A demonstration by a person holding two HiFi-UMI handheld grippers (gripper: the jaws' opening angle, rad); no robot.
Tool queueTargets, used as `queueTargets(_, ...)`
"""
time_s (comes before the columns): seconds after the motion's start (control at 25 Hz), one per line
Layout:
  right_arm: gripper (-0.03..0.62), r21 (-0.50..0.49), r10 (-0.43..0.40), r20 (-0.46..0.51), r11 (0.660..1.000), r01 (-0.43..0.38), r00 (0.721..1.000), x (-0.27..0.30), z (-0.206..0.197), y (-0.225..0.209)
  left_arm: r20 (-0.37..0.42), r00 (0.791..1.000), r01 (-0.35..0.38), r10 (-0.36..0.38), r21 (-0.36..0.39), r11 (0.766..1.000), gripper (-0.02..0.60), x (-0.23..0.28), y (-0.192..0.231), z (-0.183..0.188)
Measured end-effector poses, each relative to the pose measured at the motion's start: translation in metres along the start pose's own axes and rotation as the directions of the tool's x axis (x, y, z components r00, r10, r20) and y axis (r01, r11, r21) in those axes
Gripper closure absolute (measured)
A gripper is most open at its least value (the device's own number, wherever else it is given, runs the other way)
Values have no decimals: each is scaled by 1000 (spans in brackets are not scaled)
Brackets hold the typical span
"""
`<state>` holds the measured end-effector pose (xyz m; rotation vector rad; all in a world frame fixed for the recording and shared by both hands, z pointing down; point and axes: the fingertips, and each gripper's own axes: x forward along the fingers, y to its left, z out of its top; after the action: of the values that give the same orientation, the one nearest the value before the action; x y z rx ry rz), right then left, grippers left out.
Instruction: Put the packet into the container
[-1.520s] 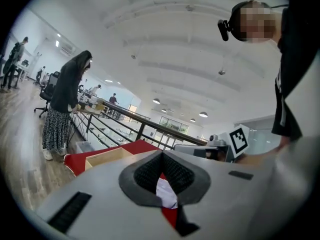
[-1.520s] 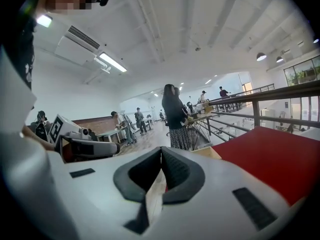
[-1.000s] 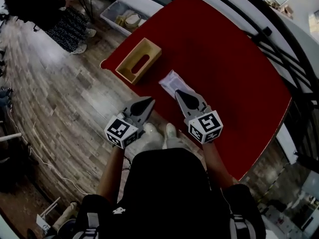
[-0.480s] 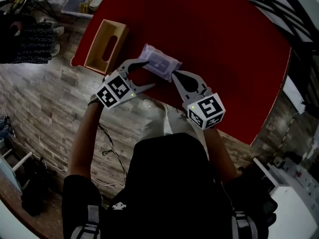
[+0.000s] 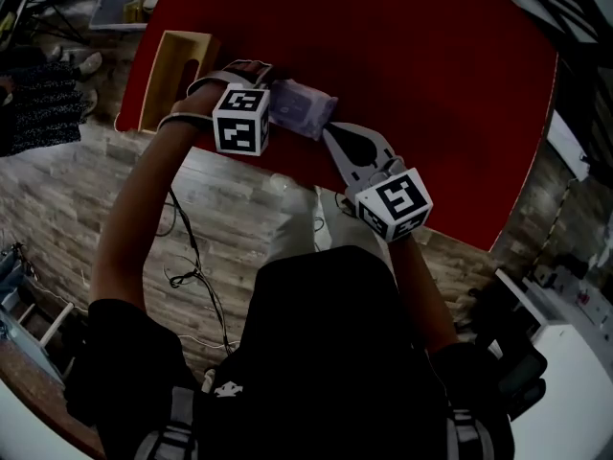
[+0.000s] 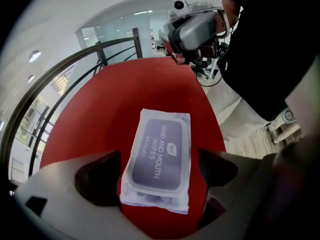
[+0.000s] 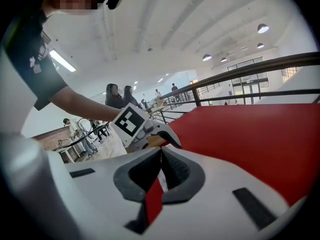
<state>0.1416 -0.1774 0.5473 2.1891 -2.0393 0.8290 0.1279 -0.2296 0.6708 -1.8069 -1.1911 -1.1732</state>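
A white and purple packet of wipes point(image 5: 305, 109) lies flat on the red table point(image 5: 412, 84), near its front edge. My left gripper point(image 5: 270, 99) has come in from the left, and its jaws are opening. In the left gripper view the packet point(image 6: 160, 156) lies between the pads point(image 6: 97, 176), with a gap on each side. To the left of that gripper the wooden container point(image 5: 177, 77) stands with its slot upward. My right gripper point(image 5: 337, 142) is shut and empty just right of the packet, its tips meeting point(image 7: 161, 151).
A grey bin point(image 5: 129, 3) with items stands on the wooden floor point(image 5: 86, 180) beyond the table's left corner. A black railing point(image 6: 60, 79) curves round the table's far side. Several people point(image 7: 117, 96) stand far off.
The left gripper has moved forward onto the table, and its jaws have gone from shut to wide around the packet's end. The right gripper stays shut beside the packet.
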Motion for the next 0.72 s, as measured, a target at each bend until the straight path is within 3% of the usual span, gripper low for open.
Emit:
queueTargets(0.16,574,10,-8,4,1000,8,1000,-4,-4,-2,-53,998,42,-39,71,997,109,25,0,-10)
queueTargets(0.36,574,18,-16,1,1000,16,1000,-3,-9,-8,-102,995,30,-18,115,993,110,42,5,-18)
queueTargets(0.52,574,13,-31,-3,999,32,1000,-5,-9,-11,-104,994,31,-20,111,993,129,43,2,-12)
queueTargets(0.72,574,18,-36,5,999,36,999,-2,-8,-16,-111,993,41,-35,50,998,179,37,-2,-12)
